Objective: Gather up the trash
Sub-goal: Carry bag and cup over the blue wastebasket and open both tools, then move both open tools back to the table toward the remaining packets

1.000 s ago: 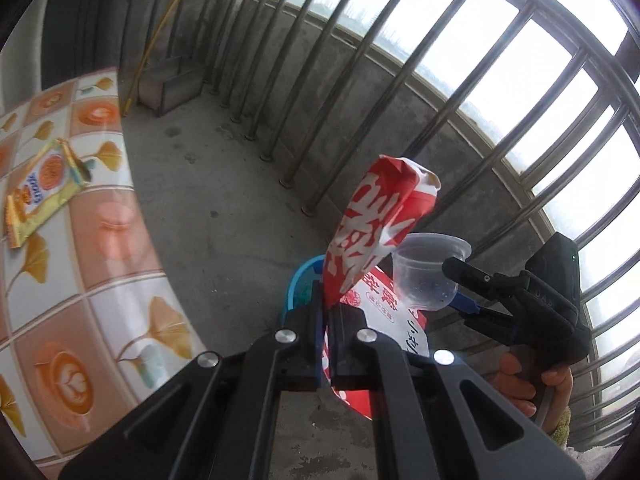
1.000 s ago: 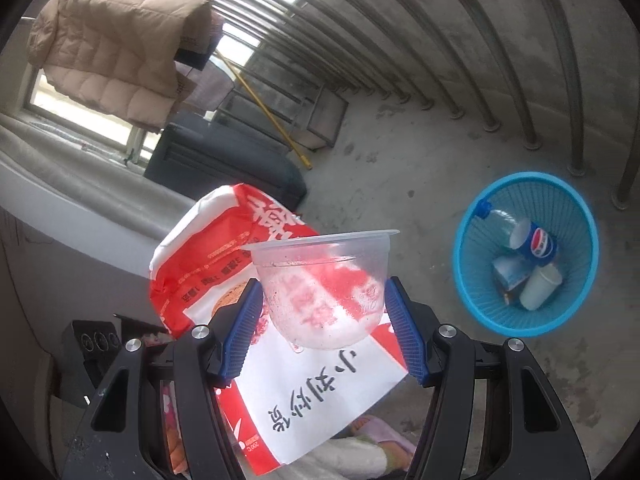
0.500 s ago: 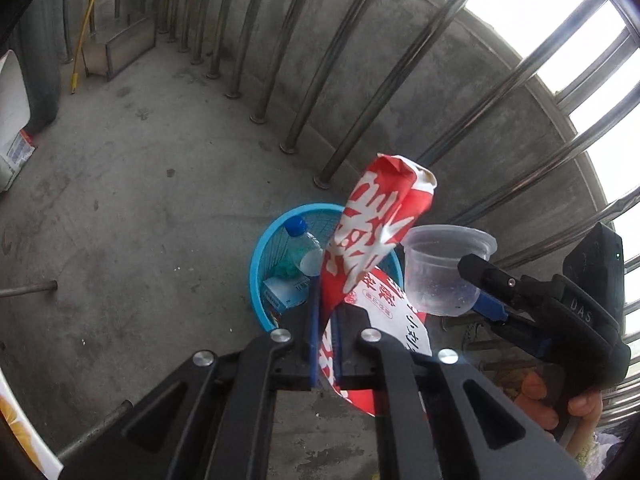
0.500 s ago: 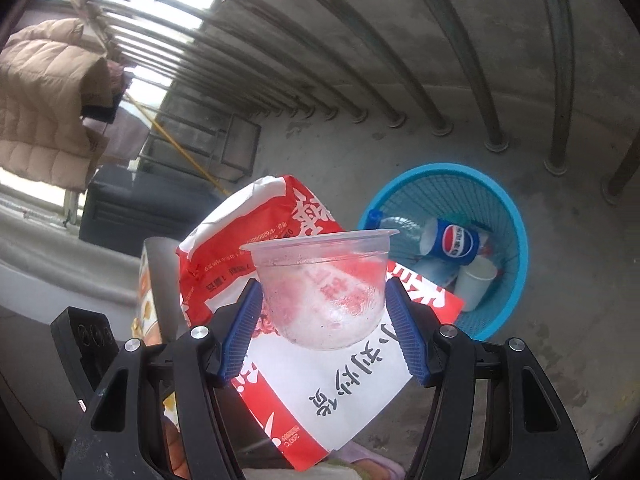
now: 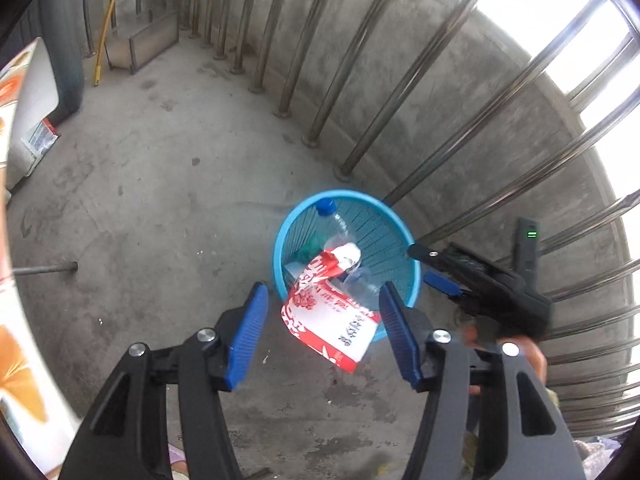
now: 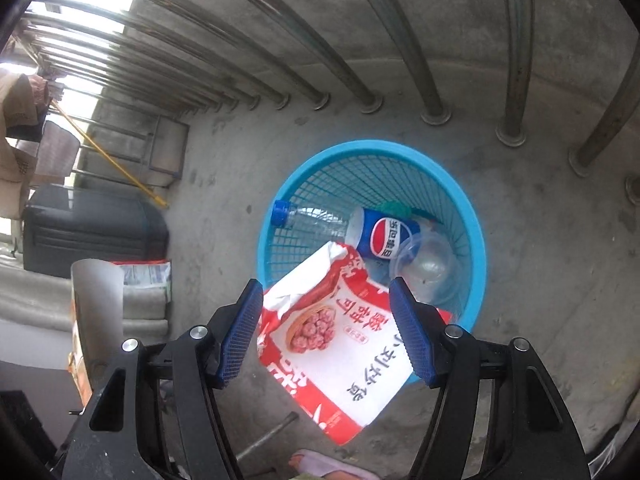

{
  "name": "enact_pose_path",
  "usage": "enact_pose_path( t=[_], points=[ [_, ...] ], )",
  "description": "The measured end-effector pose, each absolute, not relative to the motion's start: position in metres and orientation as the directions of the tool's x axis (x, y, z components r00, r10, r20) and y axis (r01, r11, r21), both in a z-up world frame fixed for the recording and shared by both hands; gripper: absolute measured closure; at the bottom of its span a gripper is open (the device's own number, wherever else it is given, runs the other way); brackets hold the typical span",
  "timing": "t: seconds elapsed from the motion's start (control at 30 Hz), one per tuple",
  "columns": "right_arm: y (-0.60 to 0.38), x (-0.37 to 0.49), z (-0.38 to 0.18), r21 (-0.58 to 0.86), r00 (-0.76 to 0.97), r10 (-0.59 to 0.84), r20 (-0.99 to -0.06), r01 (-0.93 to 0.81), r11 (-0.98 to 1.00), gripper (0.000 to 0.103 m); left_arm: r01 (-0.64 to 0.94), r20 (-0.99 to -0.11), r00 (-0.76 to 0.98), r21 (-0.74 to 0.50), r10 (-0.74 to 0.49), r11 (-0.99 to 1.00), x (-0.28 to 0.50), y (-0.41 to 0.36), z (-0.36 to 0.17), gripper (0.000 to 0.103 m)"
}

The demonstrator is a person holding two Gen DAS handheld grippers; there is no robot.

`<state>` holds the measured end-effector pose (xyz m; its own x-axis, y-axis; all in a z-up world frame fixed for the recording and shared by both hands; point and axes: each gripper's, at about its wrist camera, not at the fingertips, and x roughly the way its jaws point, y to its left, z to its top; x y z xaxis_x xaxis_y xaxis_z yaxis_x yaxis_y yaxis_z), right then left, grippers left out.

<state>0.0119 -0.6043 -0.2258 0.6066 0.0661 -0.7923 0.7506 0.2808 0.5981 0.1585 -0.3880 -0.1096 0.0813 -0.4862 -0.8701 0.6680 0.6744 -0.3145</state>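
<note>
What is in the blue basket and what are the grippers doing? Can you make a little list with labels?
place: concrete floor by metal railing bars
basket: blue mesh basket standing on the floor
inside basket: clear bottle with blue cap, Pepsi cup, clear plastic cup
bag: red and white snack bag, top end over the basket rim, not gripped
left gripper: open, jaws have just been opening, holds nothing
right gripper: open, holds nothing

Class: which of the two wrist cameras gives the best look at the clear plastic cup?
The right wrist view: the clear plastic cup lies in the blue basket, rim visible. In the left wrist view, the cup is small and blurred.
</note>
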Motion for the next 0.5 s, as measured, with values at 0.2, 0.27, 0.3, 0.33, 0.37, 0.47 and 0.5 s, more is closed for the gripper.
enact_pose_path(
  t=[0.2,0.27,0.3,0.33,0.37,0.47,0.5],
  points=[
    [-0.598,0.005,-0.21,0.618,0.635,0.043,-0.772,0.732,0.286,0.037,0.663,-0.829,0.168,-0.305,-0.534,0.683,0.151,-0.345,-0.066,0.042],
    [-0.591,0.004,-0.202,0.619,0.641,0.037,-0.766,0.721,0.312,0.037,0.657,-0.807,0.206,-0.305,-0.553,0.69,0.148,-0.325,-0.05,0.039],
    [-0.588,0.005,-0.199,0.619,0.644,0.035,-0.764,0.716,0.323,0.037,0.653,-0.794,0.224,-0.308,-0.565,0.692,0.146,-0.311,-0.042,0.038],
    [-0.584,0.005,-0.195,0.621,0.649,0.036,-0.76,0.708,0.337,0.037,0.648,-0.783,0.245,-0.306,-0.571,0.697,0.145,-0.299,-0.034,0.037],
    [-0.58,0.006,-0.19,0.622,0.653,0.041,-0.757,0.699,0.353,0.037,0.643,-0.774,0.266,-0.302,-0.575,0.704,0.143,-0.286,-0.027,0.037],
    [-0.569,0.013,-0.178,0.625,0.66,0.055,-0.749,0.677,0.388,0.037,0.633,-0.749,0.329,-0.278,-0.576,0.723,0.139,-0.252,-0.01,0.035],
    [-0.564,0.016,-0.173,0.626,0.663,0.062,-0.746,0.666,0.405,0.037,0.626,-0.739,0.356,-0.266,-0.572,0.733,0.137,-0.238,-0.004,0.033]
  ],
)
